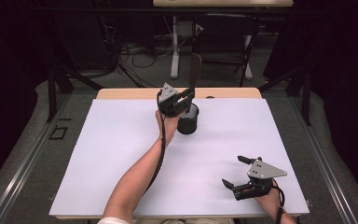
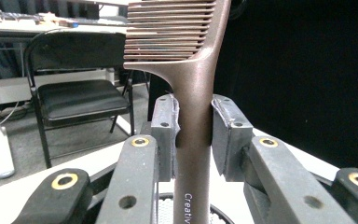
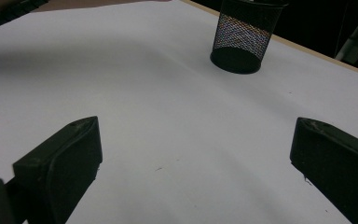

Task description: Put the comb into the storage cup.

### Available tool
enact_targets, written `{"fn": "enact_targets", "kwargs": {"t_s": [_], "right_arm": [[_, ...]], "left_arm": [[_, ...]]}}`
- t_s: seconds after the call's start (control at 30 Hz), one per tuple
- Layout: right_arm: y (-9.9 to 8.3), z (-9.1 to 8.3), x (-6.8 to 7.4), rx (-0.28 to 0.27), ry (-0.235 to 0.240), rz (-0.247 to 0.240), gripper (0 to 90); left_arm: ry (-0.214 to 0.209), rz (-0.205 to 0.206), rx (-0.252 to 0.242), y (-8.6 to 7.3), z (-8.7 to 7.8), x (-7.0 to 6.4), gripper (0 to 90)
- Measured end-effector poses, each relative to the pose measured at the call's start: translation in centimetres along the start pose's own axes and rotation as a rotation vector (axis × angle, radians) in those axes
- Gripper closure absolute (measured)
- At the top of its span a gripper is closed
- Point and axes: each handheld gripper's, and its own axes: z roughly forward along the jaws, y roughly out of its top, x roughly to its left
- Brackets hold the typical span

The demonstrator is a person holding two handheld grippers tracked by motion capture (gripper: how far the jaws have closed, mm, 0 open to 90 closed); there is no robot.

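Both your grippers differ: left gripper [image 2: 193, 135] clamps the brown comb [image 2: 191, 70] upright above the mesh cup [image 1: 188, 120]; right gripper [image 1: 237, 172] stands spread wide, holding nothing, its view showing the cup's mesh.

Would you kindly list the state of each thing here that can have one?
Left claw: shut on the comb's handle.
Comb: upright, held above the mesh cup.
Mesh cup: upright on the table.
Right claw: open, holding nothing, low over the table.
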Motion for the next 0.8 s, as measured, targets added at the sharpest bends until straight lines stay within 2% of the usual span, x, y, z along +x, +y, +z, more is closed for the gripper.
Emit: {"fn": "enact_targets", "kwargs": {"t_s": [0.3,0.53,0.8], "right_arm": [[-0.01,0.04,0.00,-0.001,0.001,0.002,1.8],[0.00,-0.03,-0.01,0.001,-0.001,0.003,1.8],[-0.01,0.03,0.00,0.004,-0.001,-0.001,1.8]], "left_arm": [[-0.005,0.033,0.028,-0.10,0.09,-0.24,72.6],[-0.002,0.073,0.062,-0.62,0.22,-0.59,72.6],[0.008,0.089,0.098,-0.85,0.19,-0.58,72.5]]}}
